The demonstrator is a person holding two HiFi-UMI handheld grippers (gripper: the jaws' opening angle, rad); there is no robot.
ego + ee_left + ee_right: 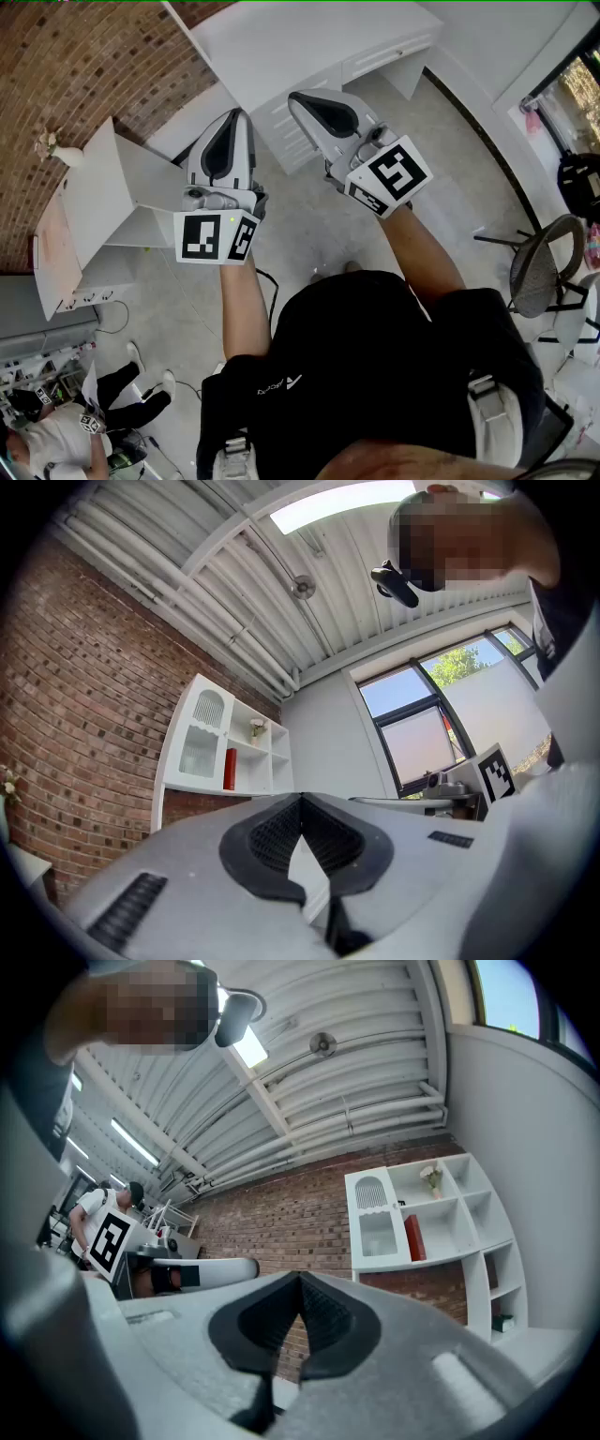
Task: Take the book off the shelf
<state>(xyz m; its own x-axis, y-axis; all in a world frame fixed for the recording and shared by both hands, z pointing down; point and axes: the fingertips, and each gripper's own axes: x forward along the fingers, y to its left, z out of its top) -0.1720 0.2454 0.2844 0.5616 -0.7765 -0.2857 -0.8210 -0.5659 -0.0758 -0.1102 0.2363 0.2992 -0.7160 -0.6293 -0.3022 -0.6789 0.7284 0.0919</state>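
A red book (230,768) stands upright in a middle compartment of the white shelf (202,752) against the brick wall. It also shows in the right gripper view as the red book (413,1237) in the white shelf (469,1241). From above, the shelf (103,202) is at the left and the book is hidden. My left gripper (239,114) and right gripper (298,97) are held up side by side, well short of the shelf. Both have their jaws shut with nothing between them; the left gripper (300,801) and right gripper (300,1279) show tips touching.
A small vase of flowers (431,1178) stands in the shelf's top compartment. A white counter (309,47) runs ahead of me. A wire chair (539,267) is at the right. Another person (56,431) sits at the lower left. Windows (422,733) fill the far wall.
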